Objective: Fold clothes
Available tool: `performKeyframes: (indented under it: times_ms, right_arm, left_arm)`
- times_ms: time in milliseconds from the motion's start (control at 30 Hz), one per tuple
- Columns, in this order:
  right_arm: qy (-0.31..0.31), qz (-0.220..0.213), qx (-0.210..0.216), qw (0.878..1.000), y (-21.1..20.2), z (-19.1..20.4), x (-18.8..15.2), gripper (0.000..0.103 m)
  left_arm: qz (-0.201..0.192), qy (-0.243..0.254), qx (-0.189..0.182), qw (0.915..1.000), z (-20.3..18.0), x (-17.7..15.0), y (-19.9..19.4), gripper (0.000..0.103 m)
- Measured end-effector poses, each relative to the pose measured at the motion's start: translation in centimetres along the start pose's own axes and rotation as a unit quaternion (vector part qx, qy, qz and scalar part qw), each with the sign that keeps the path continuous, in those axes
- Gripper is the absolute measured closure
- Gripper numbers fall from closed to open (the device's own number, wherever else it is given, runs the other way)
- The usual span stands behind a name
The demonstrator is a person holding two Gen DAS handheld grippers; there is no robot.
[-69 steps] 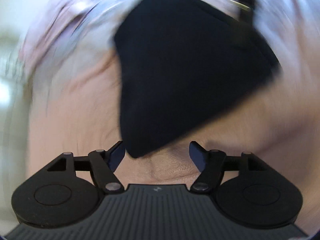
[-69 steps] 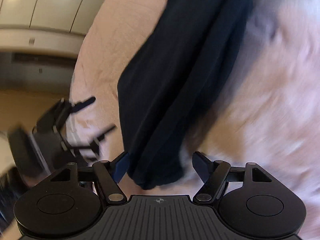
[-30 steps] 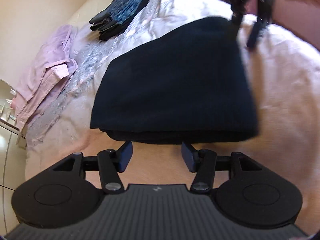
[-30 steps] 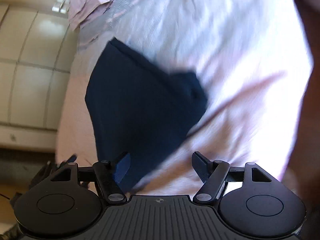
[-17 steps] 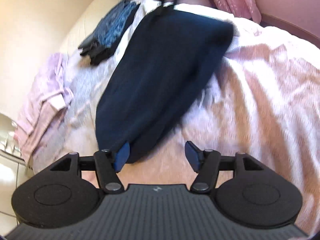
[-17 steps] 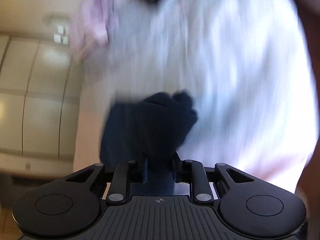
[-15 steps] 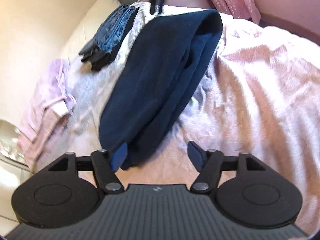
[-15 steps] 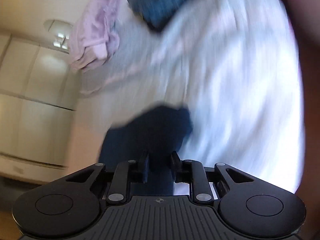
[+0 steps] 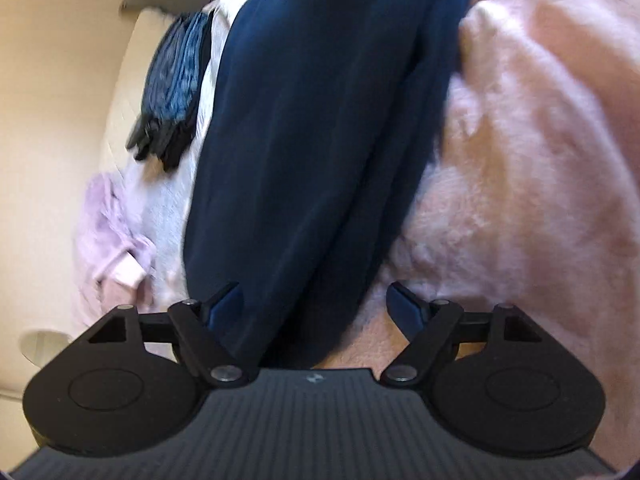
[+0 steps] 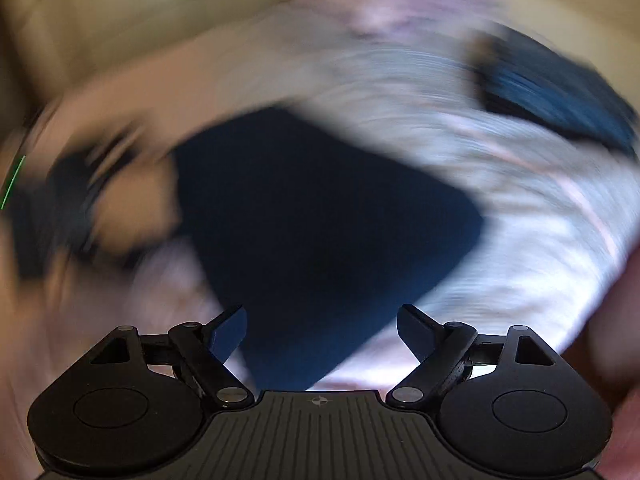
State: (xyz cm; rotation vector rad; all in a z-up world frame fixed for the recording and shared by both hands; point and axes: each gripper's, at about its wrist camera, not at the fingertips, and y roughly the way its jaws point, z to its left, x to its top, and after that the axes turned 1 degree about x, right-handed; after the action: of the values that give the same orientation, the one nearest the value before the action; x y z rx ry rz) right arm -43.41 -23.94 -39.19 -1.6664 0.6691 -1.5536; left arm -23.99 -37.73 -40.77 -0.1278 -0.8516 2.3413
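Observation:
A folded dark navy garment (image 9: 312, 152) lies lengthwise on the pink blanket (image 9: 520, 184). My left gripper (image 9: 316, 304) is open, and the garment's near end sits between its fingers. In the blurred right wrist view the same navy garment (image 10: 320, 224) spreads out ahead of my right gripper (image 10: 322, 328), which is open with the cloth's near edge between its fingers. My left gripper shows as a dark blur (image 10: 68, 196) at the left of that view.
A folded stack of blue jeans and dark clothes (image 9: 172, 88) lies further up the bed, seen also as a blue blur (image 10: 560, 92). Pale pink clothing (image 9: 108, 240) is bunched at the bed's left edge, by the cream wall (image 9: 48, 100).
My right gripper was shut on the navy garment's far end half a second ago and has let go; it now stands open and swings fast. The garment has come closer to my left gripper.

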Motion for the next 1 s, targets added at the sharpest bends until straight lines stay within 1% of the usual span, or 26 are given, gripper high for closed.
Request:
performKeyframes:
  times_ms: [33,67,233,267,300,333,367,400,433,467,567,633,700,733,767,800,867,900,933,967,1000]
  right_arm:
    - [-0.051,-0.003,-0.013,0.999,1.0,2.2,-0.3,0.018]
    - [-0.092,-0.008,-0.036,0.995,1.8,3.9,-0.6,0.018]
    - [-0.157,0.0,-0.07,0.985,2.3,3.5,-0.1,0.018]
    - [-0.169,0.002,-0.076,0.983,2.4,3.3,0.0,0.022]
    - [-0.181,0.004,-0.082,0.98,2.5,3.2,0.1,0.028]
    - [-0.193,0.006,-0.088,0.977,2.6,3.0,0.2,0.05]
    - [-0.204,0.008,-0.094,0.974,2.6,2.9,0.3,0.06]
    - [-0.216,0.01,-0.1,0.971,2.7,2.7,0.4,0.065]
    - [-0.228,0.012,-0.106,0.968,2.8,2.6,0.5,0.073]
    - [-0.24,0.015,-0.112,0.964,2.9,2.4,0.6,0.076]
    - [-0.274,0.021,-0.13,0.953,3.1,1.9,0.8,0.078]
    - [-0.265,0.024,-0.127,0.956,2.0,0.9,2.0,0.078]
    - [-0.259,0.027,-0.126,0.957,1.1,0.1,2.8,0.078]
    - [-0.261,0.028,-0.127,0.957,1.0,0.0,3.0,0.078]
    - [-0.263,0.029,-0.128,0.956,0.8,-0.1,3.2,0.078]
    - [-0.268,0.029,-0.131,0.954,0.7,-0.1,3.1,0.078]
    - [-0.283,0.026,-0.14,0.948,0.7,0.3,2.6,0.078]
    - [-0.293,0.025,-0.144,0.945,0.9,0.7,2.2,0.078]
    - [-0.305,0.025,-0.149,0.94,1.2,1.3,1.7,0.072]
    - [-0.317,0.026,-0.155,0.935,1.6,1.9,1.0,0.058]
    - [-0.328,0.029,-0.158,0.931,2.3,2.3,0.5,0.047]
  left_arm:
    - [-0.001,-0.008,-0.002,1.0,0.2,-0.1,0.3,0.026]
    - [-0.004,-0.009,-0.005,0.9999,0.3,-0.2,0.6,0.026]
    - [-0.026,-0.008,-0.01,0.9996,0.3,-0.9,1.0,0.024]
    - [-0.03,-0.008,-0.01,0.9995,0.2,-1.1,0.9,0.024]
    - [-0.033,-0.007,-0.009,0.9994,0.2,-1.2,0.7,0.024]
    - [-0.034,-0.007,-0.008,0.9994,0.3,-1.1,0.5,0.024]
    - [-0.033,-0.006,-0.004,0.9994,0.4,-0.9,0.2,0.024]
    - [-0.033,-0.005,0.0,0.9994,0.5,-0.7,-0.1,0.024]
    - [-0.035,-0.005,0.004,0.9994,0.6,-0.4,-0.6,0.024]
    - [-0.04,-0.008,0.009,0.9991,0.7,0.0,-1.2,0.024]
    - [-0.056,-0.015,0.03,0.9979,0.8,1.8,-2.4,0.024]
    - [-0.06,-0.019,0.044,0.9971,0.6,3.5,-2.2,0.024]
    - [-0.043,-0.005,0.056,0.9975,0.0,5.1,-1.1,0.025]
    - [-0.03,0.01,0.057,0.9979,-0.5,5.5,-0.5,0.034]
    - [-0.021,0.012,0.061,0.9979,-0.5,5.7,0.0,0.05]
    - [-0.013,0.014,0.064,0.9978,-0.6,5.8,0.4,0.057]
    - [-0.012,-0.005,0.06,0.9981,0.2,5.4,0.0,0.069]
    - [-0.011,-0.015,0.058,0.9981,0.7,5.3,-0.3,0.071]
    - [-0.011,-0.024,0.054,0.9982,1.1,5.1,-0.4,0.073]
    - [-0.01,-0.033,0.049,0.9982,1.5,5.0,-0.5,0.074]
    - [-0.01,-0.042,0.045,0.9981,1.9,4.8,-0.7,0.075]
